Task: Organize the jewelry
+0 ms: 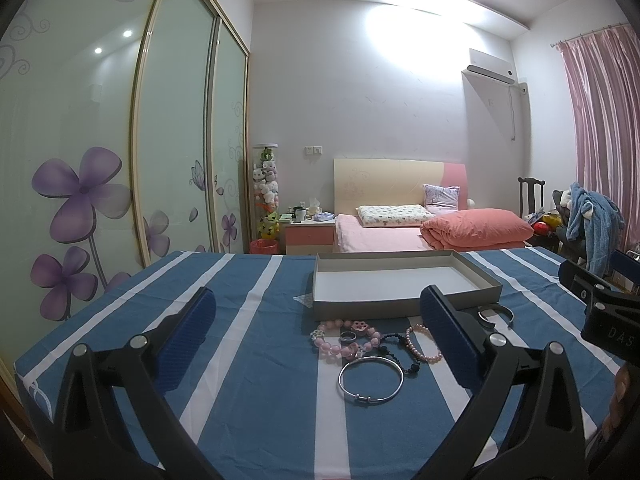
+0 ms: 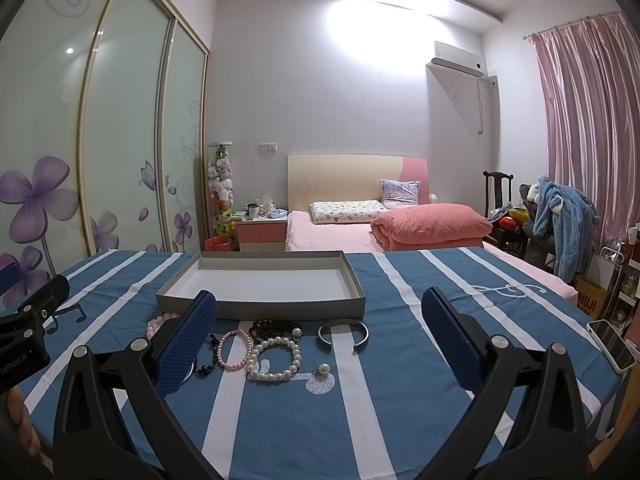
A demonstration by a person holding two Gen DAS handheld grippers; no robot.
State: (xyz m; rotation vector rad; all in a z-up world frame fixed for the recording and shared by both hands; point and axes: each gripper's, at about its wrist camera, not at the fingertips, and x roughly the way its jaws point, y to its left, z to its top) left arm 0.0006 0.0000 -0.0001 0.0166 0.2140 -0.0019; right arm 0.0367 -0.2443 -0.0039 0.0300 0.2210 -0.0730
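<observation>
While both tools hover low over the striped tablecloth, I see open cloth on my right out to the phone at the table edge. The grey tray lies empty near the far edge. Jewelry lies just in front of it: silver bangle, pink bead bracelet, pearl bracelet, dark cuff. Left gripper is spread wide, level, holding nothing. Right gripper likewise, pointing at the tray.
</observation>
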